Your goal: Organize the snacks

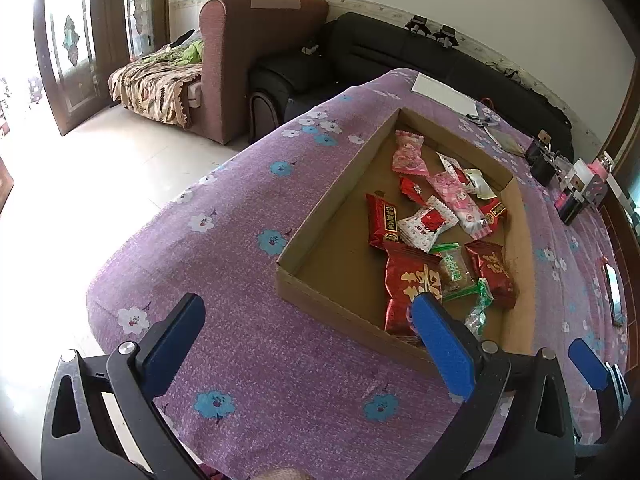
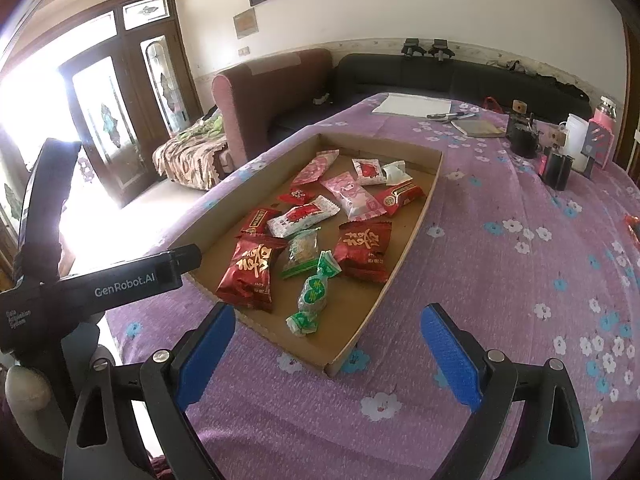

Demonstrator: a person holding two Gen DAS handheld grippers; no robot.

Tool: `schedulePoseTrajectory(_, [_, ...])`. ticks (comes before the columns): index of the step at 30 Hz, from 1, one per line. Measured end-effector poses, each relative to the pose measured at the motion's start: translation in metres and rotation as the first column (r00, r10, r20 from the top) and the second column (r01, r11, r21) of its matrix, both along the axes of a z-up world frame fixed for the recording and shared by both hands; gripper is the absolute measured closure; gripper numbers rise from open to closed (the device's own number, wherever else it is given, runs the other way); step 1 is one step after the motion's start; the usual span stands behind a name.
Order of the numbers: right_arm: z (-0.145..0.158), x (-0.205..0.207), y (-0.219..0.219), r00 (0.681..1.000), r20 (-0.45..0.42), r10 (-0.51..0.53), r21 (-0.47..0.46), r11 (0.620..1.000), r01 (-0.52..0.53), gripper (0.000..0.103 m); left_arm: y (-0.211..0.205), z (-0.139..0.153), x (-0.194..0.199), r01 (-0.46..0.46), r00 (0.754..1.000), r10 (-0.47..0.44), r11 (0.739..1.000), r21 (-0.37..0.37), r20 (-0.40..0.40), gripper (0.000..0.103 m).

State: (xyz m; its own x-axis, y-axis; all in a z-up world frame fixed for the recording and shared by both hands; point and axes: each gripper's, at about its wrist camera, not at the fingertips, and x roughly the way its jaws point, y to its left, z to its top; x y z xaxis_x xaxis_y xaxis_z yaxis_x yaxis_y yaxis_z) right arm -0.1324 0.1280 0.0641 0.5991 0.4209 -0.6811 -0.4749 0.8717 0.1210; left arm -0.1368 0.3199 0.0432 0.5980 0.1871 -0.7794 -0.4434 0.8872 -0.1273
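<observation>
Both grippers hovered over the purple floral tablecloth, near edge of table. Left gripper had jaws spread wide, nothing between them; right gripper the same, wide and empty.

Just beyond them sat the shallow brown cardboard tray with all the visible wrapped snacks inside: green twist-wrapped candy nearest, two big red foil packets flanking a green-edged clear pack, pink and white packets farther back.

Snacks lay loose and overlapping, so this fit either a tray still to be sorted or one just filled. For any pick: come in low, pinch the crimped ends, take the top-lying pieces before buried ones.

Far side: cups and bottles, clear of the work.
</observation>
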Motion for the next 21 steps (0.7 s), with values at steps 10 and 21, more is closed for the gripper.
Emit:
schedulePoseTrajectory(10, [0.002,-0.002,-0.011,1.000,0.001,-0.017,0.022,1.000,0.017,0.008,-0.008,0.002,0.000,0.006,1.000,-0.006,1.000,0.002,-0.008,0.000])
schedulePoseTrajectory(21, [0.005,-0.005,-0.019,1.000,0.005,-0.008,0.041,0.999,0.008,0.008,-0.012,0.017,-0.005,-0.030,0.999,0.029,0.998,0.056,0.013,0.000])
